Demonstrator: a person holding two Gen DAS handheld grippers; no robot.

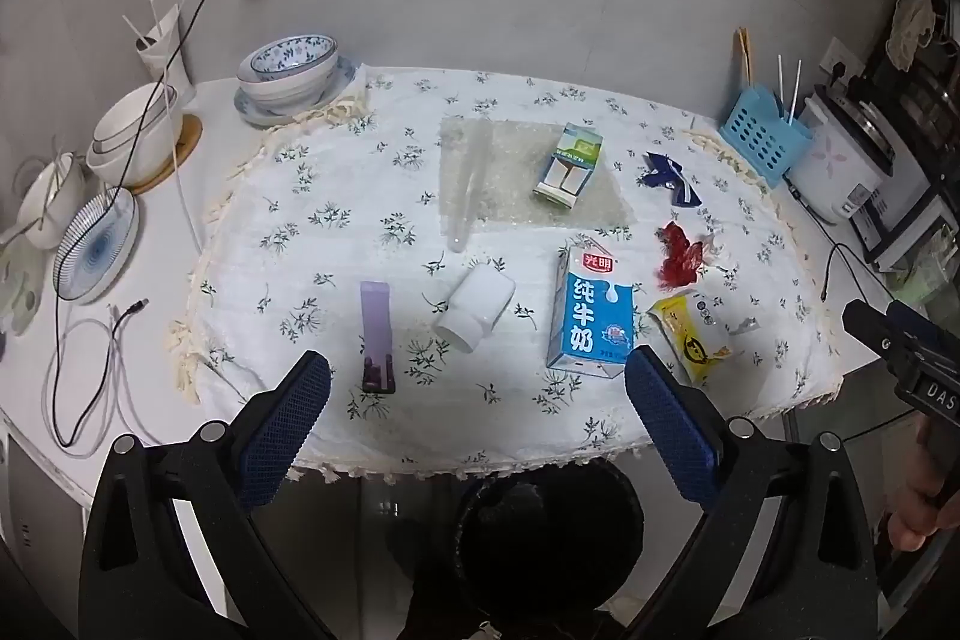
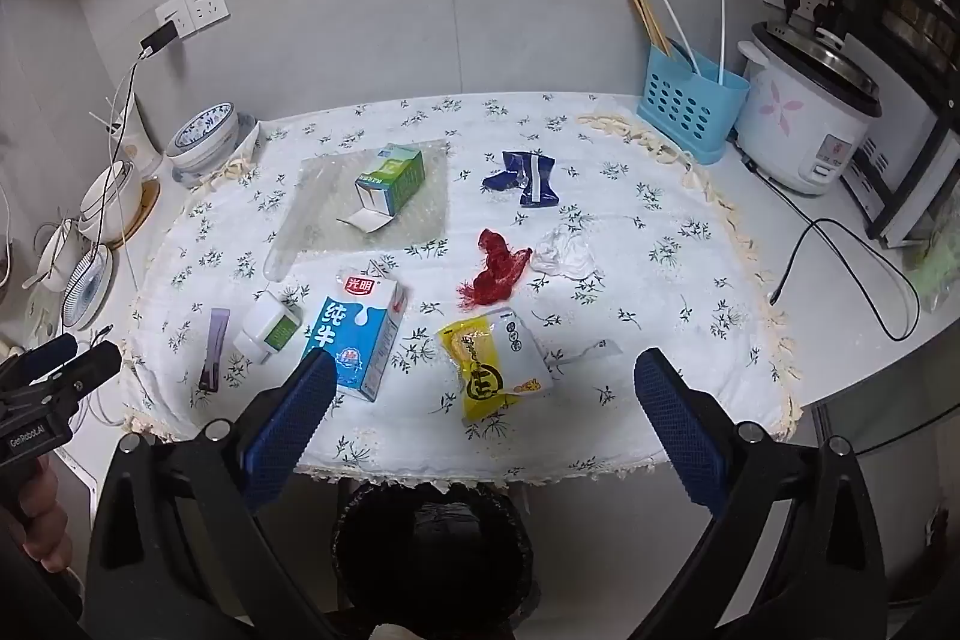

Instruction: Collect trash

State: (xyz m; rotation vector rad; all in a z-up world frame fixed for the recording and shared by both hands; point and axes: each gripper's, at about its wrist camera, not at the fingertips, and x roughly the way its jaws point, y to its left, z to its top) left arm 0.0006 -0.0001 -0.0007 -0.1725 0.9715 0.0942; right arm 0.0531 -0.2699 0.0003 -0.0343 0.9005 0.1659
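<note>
Both cameras look down from the table's (image 1: 336, 196) near edge. Both see the milk box (image 1: 591, 319) mid-frame.

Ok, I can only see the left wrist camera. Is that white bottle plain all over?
Observer: No. The right wrist view shows a green label on the bottle.
Child: Is anything next to the red wrapper?
Observer: Yes. A crumpled white tissue lies just right of the red wrapper; your view hardly shows it.
Child: Is the right gripper holding something?
Observer: No. The right gripper is wide open, with nothing gripped between its jaws.
</note>
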